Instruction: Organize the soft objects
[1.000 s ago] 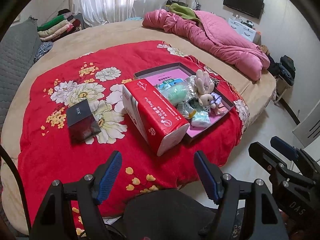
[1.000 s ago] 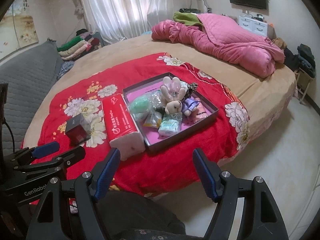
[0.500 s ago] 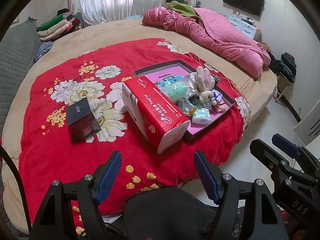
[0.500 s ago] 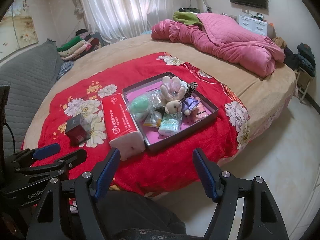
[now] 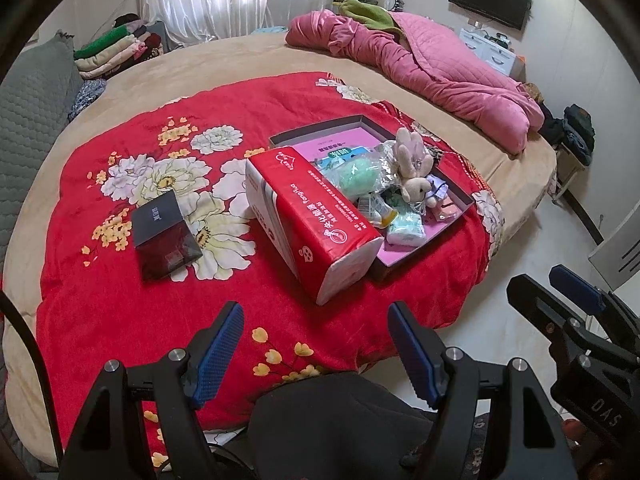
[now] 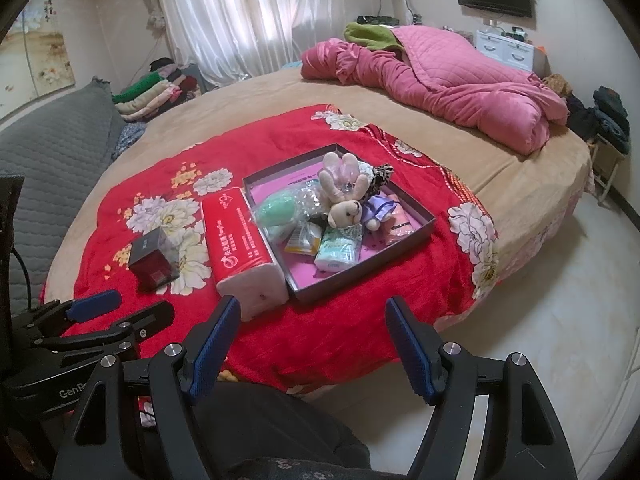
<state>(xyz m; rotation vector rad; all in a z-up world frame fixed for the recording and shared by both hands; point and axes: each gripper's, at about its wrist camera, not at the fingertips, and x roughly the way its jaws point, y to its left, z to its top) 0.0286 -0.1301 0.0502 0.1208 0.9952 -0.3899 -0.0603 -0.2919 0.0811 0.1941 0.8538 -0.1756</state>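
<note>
Little has shifted; we hold left gripper [image 5: 316, 348] and right gripper [image 6: 312, 342] wide apart, empty, short of the toy-filled tray [image 6: 416, 236] ahead.

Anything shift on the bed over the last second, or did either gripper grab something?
Nothing taken or released. The left gripper and right gripper stay open and empty, short of the red blanket's near edge; only the left view drifts slightly. The tissue pack, the tray of soft items, the plush rabbit and the dark box lie as before.
</note>
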